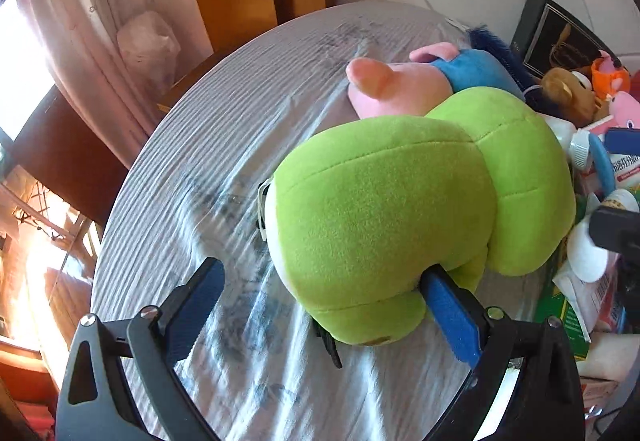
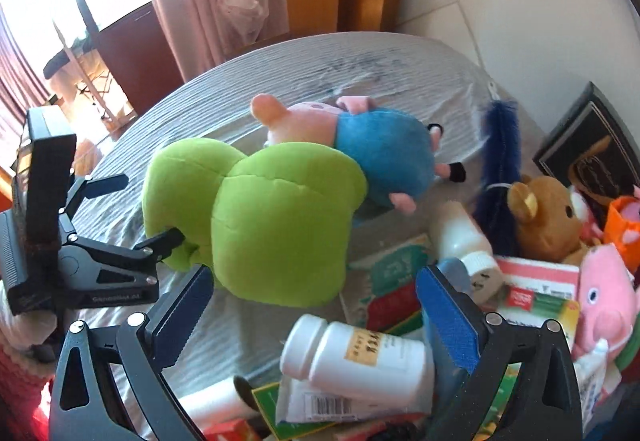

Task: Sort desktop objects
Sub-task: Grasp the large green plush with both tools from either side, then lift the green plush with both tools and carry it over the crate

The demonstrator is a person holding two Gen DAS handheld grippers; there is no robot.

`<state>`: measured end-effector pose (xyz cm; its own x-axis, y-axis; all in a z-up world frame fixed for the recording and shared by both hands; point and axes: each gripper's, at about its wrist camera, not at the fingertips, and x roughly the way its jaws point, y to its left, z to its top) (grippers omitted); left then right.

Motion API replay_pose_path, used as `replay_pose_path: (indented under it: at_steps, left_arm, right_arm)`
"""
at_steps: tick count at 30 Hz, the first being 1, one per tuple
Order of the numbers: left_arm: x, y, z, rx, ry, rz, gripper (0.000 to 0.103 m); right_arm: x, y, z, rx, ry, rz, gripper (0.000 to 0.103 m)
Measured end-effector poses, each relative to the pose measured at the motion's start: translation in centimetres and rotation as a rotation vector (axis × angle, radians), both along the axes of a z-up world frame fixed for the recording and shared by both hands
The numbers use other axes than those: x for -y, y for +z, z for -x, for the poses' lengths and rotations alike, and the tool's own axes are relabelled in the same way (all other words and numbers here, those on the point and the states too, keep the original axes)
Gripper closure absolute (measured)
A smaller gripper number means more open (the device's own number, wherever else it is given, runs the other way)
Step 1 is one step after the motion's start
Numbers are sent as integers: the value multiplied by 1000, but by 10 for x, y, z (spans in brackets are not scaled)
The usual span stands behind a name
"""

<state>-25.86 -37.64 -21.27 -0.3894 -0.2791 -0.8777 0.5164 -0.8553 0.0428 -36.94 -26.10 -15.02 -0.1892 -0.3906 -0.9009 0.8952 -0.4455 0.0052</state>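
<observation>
The left gripper (image 1: 324,305) sits low over the grey tablecloth (image 1: 208,145), its jaws spread wide, and the right-hand blue pad (image 1: 452,317) is pressed into the underside of the green plush toy (image 1: 384,209). The other finger stands well clear of the plush on the left, so nothing is clamped. The green plush lies on the cloth in the middle of the table, leaning against the pink and blue pig plush (image 1: 404,81) just beyond it.

Over on the right wrist view, the right gripper (image 2: 316,309) hovers above the clutter at the near right, jaws apart and holding nothing. Below it lies a white pill bottle (image 2: 352,357) on its side, resting on flat packets.

This camera catches the left gripper (image 2: 132,217) from outside, reaching in from the left with one finger tucked against the green plush toy (image 2: 264,225), the other splayed away. It also shows a brown bear plush (image 2: 544,217), a pink plush (image 2: 604,297) and a dark blue fuzzy item (image 2: 500,145) at the far right, and the pig plush (image 2: 360,149) lying across the table.
</observation>
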Motion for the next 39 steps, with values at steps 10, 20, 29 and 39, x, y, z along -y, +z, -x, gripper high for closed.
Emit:
replay_pose_path:
  at_steps: [10,20,29,39]
  left_arm:
    - [-5,-36,18,11,-34,-99,3]
    - [-2,-24,29,-8,-21,-69,19]
    - [-14,27,13,-94,-32,20,20]
    - [-48,110,3,-221,-102,126,20]
  right_arm:
    - [33,-65,3,23,43,-148,0]
    - [34,-59,5,39,53,-25,25]
    - [19,-16,1,0,54,95,31]
    - [-23,67,-12,-106,5,215,30]
